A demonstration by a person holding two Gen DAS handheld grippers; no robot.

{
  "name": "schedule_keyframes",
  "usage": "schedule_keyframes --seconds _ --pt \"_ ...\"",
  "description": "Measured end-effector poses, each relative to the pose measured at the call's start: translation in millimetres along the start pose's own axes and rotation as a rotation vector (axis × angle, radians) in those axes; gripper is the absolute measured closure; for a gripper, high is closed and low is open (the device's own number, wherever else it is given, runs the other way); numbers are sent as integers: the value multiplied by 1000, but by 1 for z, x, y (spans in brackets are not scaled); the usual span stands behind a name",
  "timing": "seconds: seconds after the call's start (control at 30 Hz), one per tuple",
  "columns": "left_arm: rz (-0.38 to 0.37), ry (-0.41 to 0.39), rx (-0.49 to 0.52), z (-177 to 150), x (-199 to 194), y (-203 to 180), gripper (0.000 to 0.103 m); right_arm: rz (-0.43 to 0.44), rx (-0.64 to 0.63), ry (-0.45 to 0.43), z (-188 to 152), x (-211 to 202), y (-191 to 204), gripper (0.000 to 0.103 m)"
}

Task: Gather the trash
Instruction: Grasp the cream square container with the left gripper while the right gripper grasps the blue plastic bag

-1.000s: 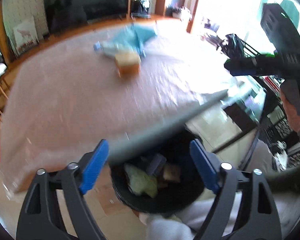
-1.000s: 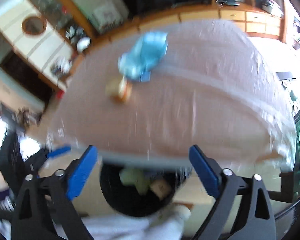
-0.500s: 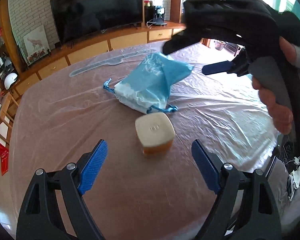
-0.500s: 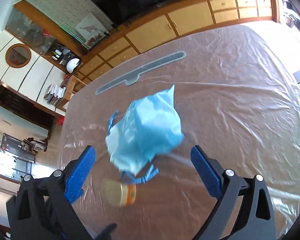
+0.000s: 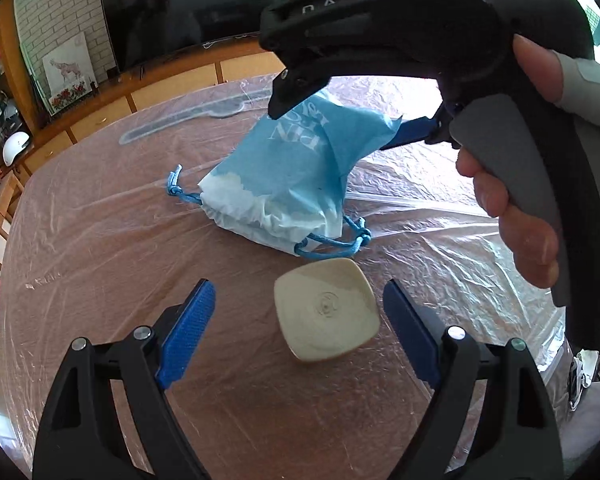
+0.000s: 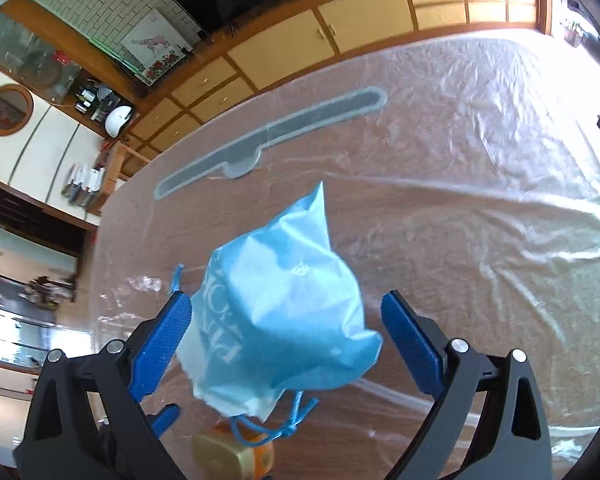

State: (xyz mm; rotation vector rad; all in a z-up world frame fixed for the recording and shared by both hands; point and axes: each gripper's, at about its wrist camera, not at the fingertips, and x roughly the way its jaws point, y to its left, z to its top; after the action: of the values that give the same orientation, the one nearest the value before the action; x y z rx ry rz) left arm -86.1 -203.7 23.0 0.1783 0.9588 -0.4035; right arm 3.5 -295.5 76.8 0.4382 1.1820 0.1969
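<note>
Left gripper (image 5: 296, 316) jaws were wide open, straddling a square-lidded jar (image 5: 326, 315) near the table's near edge, pads not touching it. Right gripper (image 6: 286, 340) jaws also spread wide around the blue drawstring bag (image 6: 284, 332); contact unclear. Plastic-covered table (image 6: 480, 220) lay bare far and right.

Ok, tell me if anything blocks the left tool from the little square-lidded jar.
Nothing visible does. The left tool is open with the jar between its fingers on the plastic-covered table. The blue drawstring bag lies beyond the jar, and the right tool, also open, straddles that bag.
</note>
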Motion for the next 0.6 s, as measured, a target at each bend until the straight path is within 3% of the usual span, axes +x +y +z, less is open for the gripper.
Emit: schedule_keyframes --seconds 0.13,0.3,0.33,0.37,0.47,0.53,0.6 --pt "-8 8 -3 2 5 0 16 42 19 39 4 11 3 9" --pt "-11 11 1 1 7 1 16 7 -8 64 -3 22 7 9" --pt "-10 9 5 0 8 2 16 2 -14 62 -3 24 9 11" --pt "-9 9 7 0 8 1 16 -1 -29 46 -4 24 11 21" --pt "-25 18 19 -2 10 0 31 44 -20 43 -5 24 13 36" --pt "-27 25 32 -4 11 -3 46 79 -2 37 -5 23 9 42" --pt "-25 25 48 -6 10 -8 53 128 31 30 -3 22 0 47"
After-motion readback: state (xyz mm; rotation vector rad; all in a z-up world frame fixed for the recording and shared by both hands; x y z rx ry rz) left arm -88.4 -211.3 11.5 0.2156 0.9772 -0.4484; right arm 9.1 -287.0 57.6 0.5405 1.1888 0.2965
